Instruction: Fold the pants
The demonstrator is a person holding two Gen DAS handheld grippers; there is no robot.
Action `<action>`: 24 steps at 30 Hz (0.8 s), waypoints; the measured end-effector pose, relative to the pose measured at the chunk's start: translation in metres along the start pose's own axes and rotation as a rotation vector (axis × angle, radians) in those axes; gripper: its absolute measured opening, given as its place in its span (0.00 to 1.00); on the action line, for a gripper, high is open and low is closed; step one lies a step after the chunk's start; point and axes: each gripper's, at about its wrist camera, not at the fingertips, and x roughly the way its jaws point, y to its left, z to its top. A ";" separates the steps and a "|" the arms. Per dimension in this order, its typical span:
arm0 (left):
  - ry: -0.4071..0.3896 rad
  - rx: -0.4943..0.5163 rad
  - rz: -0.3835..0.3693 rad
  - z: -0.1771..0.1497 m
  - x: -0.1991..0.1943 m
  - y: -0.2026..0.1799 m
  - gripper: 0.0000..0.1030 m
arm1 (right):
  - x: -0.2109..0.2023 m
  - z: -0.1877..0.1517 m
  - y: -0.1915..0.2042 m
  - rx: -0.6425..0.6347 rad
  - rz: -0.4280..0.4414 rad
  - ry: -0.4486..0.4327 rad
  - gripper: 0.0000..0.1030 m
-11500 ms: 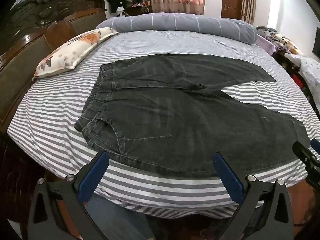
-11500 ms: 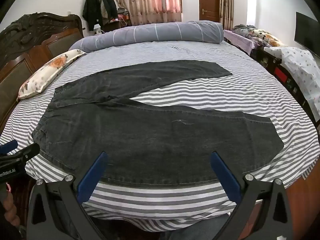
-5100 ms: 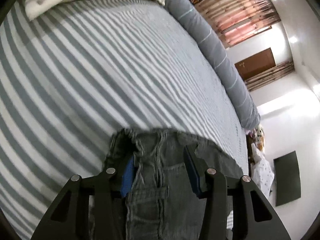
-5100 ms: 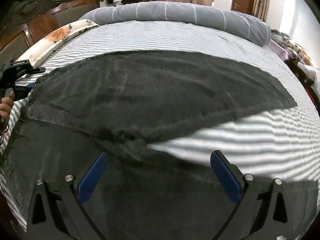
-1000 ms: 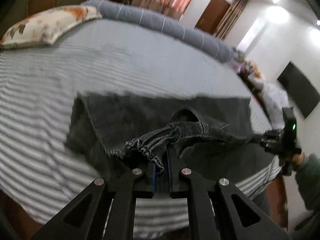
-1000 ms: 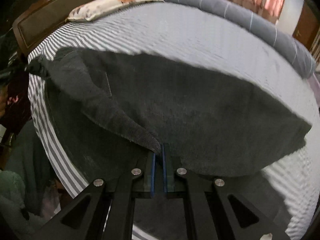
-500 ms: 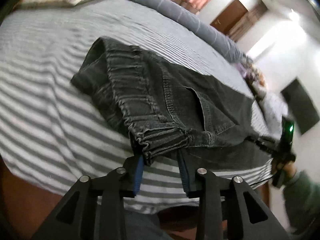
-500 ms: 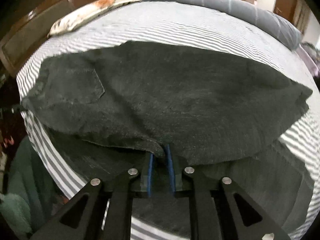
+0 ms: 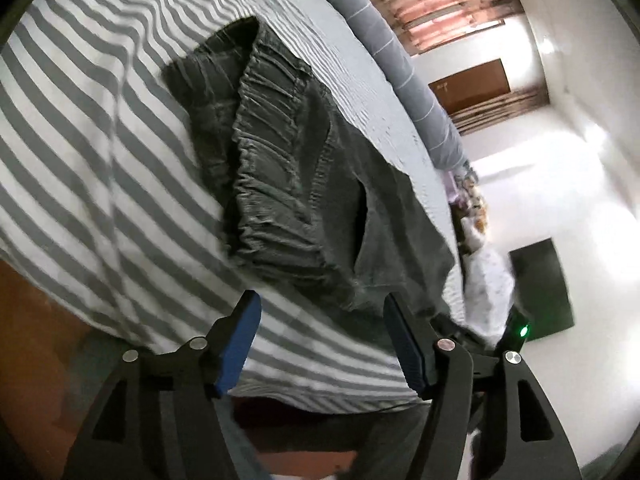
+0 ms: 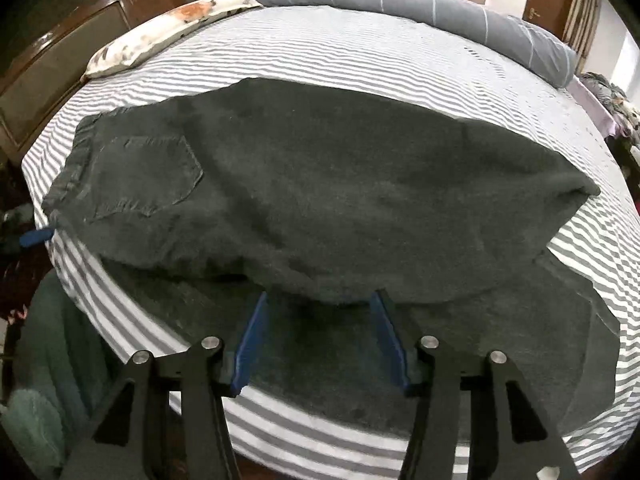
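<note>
On the striped bed, the dark pants are laid with one leg folded over the other. Left gripper and right gripper have just been opened; nothing is clamped.

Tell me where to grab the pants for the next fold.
Probably the leg-hem end of the pants, at the right in the right wrist view, coming in from that side. One leg already lies over the other, so the long strip folds hem toward waistband.

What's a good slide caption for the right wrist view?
Open right tongs release dark pants, folded leg over leg on the striped bed.
</note>
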 end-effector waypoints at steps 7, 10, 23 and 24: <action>-0.068 -0.115 -0.009 0.017 0.012 0.003 0.63 | -0.007 -0.019 -0.021 0.241 0.242 0.013 0.49; -0.091 -0.128 0.007 0.022 0.013 -0.001 0.62 | 0.000 -0.023 -0.029 0.392 0.357 0.015 0.50; -0.165 -0.033 0.078 0.039 0.015 -0.035 0.28 | 0.039 -0.021 -0.076 0.826 0.448 -0.019 0.39; -0.165 -0.032 0.080 0.041 0.013 -0.036 0.27 | 0.041 -0.022 -0.082 0.855 0.447 -0.025 0.35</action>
